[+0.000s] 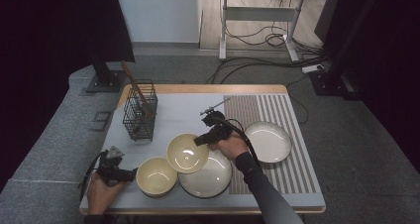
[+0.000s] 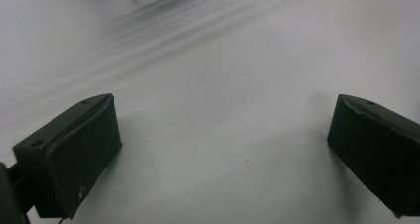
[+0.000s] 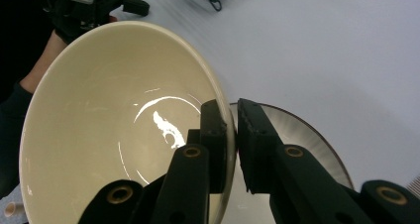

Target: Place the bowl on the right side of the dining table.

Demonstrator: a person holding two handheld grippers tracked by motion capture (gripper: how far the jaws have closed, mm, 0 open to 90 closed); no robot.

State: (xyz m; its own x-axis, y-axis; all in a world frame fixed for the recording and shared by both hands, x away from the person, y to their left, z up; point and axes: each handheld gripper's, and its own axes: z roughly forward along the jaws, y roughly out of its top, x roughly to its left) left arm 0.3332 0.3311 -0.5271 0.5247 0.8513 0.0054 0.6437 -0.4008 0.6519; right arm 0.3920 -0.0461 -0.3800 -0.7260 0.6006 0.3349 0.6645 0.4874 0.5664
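Looks like a lab/recording studio, not a kitchen: black curtains (image 1: 44, 35) on both sides, grey carpet (image 1: 346, 149), height-adjustable desk (image 1: 260, 11) at back with loose cables (image 1: 257, 35) and a power strip (image 1: 315, 68) on the floor.

High view looks down over the table (image 1: 188, 105); tool views sit close; high and right views share the bowl (image 3: 114, 130).
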